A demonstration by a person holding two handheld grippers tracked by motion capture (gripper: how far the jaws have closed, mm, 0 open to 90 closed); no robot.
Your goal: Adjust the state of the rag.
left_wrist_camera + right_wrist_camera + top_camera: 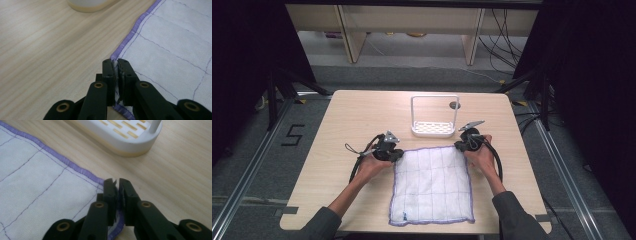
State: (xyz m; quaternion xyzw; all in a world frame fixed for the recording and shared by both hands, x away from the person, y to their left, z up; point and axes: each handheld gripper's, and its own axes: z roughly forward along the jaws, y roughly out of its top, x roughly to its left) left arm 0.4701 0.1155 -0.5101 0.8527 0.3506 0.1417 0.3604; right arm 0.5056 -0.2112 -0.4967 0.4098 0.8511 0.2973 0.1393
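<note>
A white cloth (432, 185) with a purple hem and a stitched grid lies flat on the wooden table (357, 115). My left gripper (398, 153) is shut on the cloth's far left corner; in the left gripper view the cloth (175, 42) is pinched between the black jaws of that gripper (116, 63). My right gripper (460, 146) is shut on the far right corner; in the right gripper view the hem of the cloth (37, 180) runs into the closed jaws of that gripper (116, 182). A person's hands hold both grippers low at the table.
A white slotted rack (434, 128) with a tall wire handle stands just beyond the cloth, close to both grippers; its base (125, 135) lies a short way past the right jaws. Table edges lie left and right. Shelving legs and cables stand on the floor behind.
</note>
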